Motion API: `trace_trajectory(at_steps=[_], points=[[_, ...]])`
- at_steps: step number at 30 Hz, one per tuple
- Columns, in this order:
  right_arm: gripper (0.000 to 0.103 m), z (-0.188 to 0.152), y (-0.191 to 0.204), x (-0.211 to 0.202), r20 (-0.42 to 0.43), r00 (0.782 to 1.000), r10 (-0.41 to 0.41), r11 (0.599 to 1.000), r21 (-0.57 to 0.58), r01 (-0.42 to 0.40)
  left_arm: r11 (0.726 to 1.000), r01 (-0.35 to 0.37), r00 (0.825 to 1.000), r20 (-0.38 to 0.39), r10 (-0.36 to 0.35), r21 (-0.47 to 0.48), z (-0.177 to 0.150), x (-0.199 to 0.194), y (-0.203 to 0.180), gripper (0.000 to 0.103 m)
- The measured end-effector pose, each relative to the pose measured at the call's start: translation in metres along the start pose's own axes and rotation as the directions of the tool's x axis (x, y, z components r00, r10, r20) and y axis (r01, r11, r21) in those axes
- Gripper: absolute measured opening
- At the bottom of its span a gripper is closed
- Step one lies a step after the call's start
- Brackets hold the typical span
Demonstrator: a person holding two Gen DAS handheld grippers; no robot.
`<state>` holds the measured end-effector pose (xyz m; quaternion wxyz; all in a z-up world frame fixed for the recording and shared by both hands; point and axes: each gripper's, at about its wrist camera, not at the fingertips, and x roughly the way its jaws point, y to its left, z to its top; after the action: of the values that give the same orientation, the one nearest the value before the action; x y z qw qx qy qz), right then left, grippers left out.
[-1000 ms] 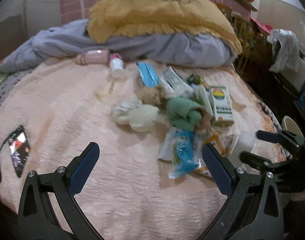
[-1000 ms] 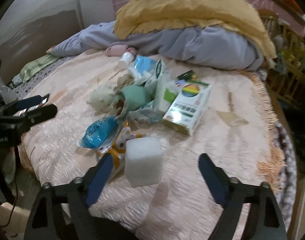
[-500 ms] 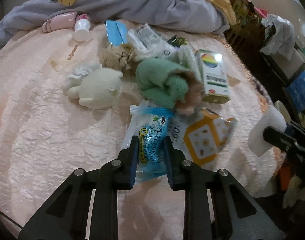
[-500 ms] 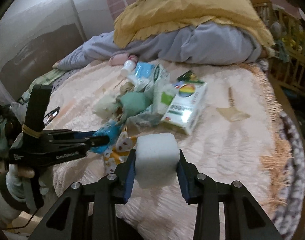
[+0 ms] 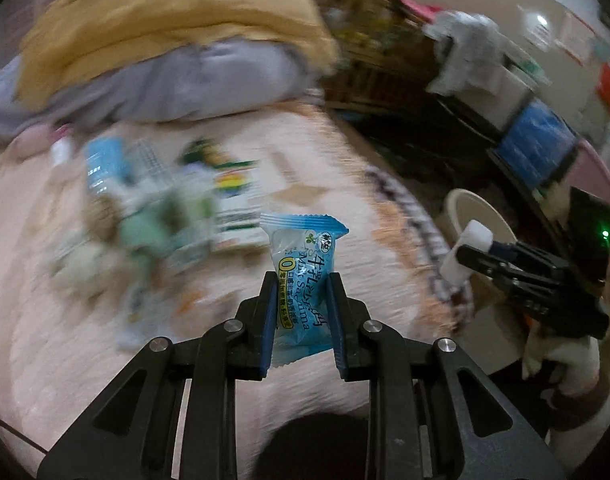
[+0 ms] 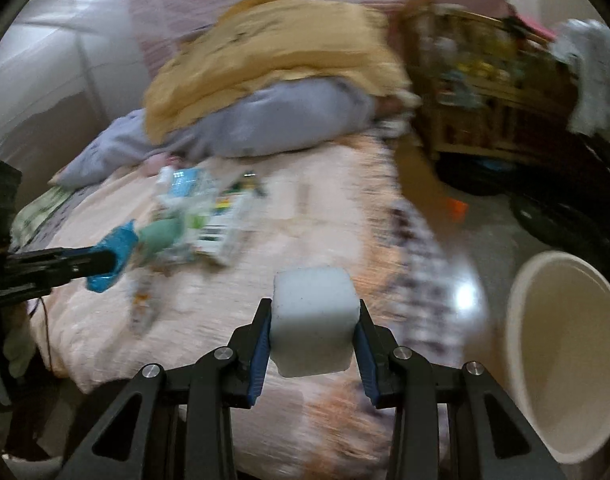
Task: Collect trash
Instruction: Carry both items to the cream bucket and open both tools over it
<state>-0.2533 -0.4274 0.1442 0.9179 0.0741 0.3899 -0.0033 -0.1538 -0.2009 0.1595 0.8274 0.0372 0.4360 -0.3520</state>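
Left hand-held gripper (image 5: 299, 300): jaws narrow, pads pressed on a blue snack wrapper (image 5: 303, 276); wrapper stands upright between them, long axis along the fingers, clear of the bed (image 5: 85, 352).
Right hand-held gripper (image 6: 313, 328): jaws have just been closing, with the white foam block (image 6: 312, 322) between them; block is now clamped on both sides, lifted off the bed.
Landmark: cream waste bin (image 6: 565, 356), on the floor just off the bed's fringed edge.
Key relation: bin mouth lies right of and below the foam block, tilted toward the camera. The right gripper is the nearer one; the left must travel further, past the bed edge.
Judgement: next move looks like a carry to the bin, the right hand releasing first.
Remaining trash: blurred heap on the bed, far side from the bin, with a rainbow-print carton (image 5: 235, 204) and a green cloth (image 6: 163, 236) among it.
Left view only: right gripper side-on with the block, directly in front of the bin rim.
Right view only: bin interior, which appears empty; left gripper side-on with the wrapper.
Risk: the light wrapper may cling to a pad on release.
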Motion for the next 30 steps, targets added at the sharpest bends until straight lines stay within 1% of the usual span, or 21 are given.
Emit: trace_trajectory(at_steps=[4,9,12,15,19,22,24,27,29,30], points=[[0.036,-0.01,-0.044,-0.016,-0.005,0.996,-0.092,0.994,0.06,0.092,0.996,0.045,0.999,-0.018,-0.043,0.079,0.024,0.028,-0.051,0.021],[0.036,-0.023,-0.107,-0.034,-0.022,0.978,-0.206,0.966,0.154,0.207,0.985,0.081,0.996,-0.056,-0.073,0.15,0.048,0.062,-0.109,0.021],[0.036,-0.031,-0.138,-0.039,-0.037,0.97,-0.241,0.946,0.213,0.243,0.974,0.102,0.993,-0.073,-0.089,0.201,0.055,0.08,-0.146,0.021],[0.036,-0.04,-0.167,-0.043,-0.058,0.962,-0.266,0.922,0.275,0.272,0.964,0.134,0.988,-0.104,-0.113,0.229,0.06,0.104,-0.179,0.021],[0.037,-0.05,-0.194,-0.043,-0.078,0.951,-0.299,0.894,0.325,0.308,0.952,0.187,0.978,-0.14,-0.156,0.242,0.067,0.13,-0.213,0.021],[0.038,-0.057,-0.209,-0.04,-0.09,0.947,-0.307,0.875,0.364,0.318,0.944,0.234,0.966,-0.169,-0.198,0.233,0.071,0.15,-0.233,0.022],[0.04,-0.06,-0.215,-0.037,-0.101,0.945,-0.312,0.864,0.383,0.326,0.943,0.253,0.96,-0.178,-0.216,0.217,0.072,0.16,-0.243,0.022],[0.044,-0.067,-0.226,-0.03,-0.14,0.939,-0.314,0.846,0.407,0.343,0.935,0.309,0.94,-0.21,-0.271,0.177,0.071,0.177,-0.255,0.023],[0.046,-0.071,-0.231,-0.029,-0.159,0.935,-0.318,0.834,0.421,0.355,0.927,0.341,0.926,-0.226,-0.303,0.157,0.069,0.189,-0.261,0.031],[0.046,-0.073,-0.233,-0.03,-0.159,0.936,-0.313,0.831,0.431,0.351,0.926,0.346,0.923,-0.234,-0.307,0.149,0.068,0.192,-0.261,0.04]])
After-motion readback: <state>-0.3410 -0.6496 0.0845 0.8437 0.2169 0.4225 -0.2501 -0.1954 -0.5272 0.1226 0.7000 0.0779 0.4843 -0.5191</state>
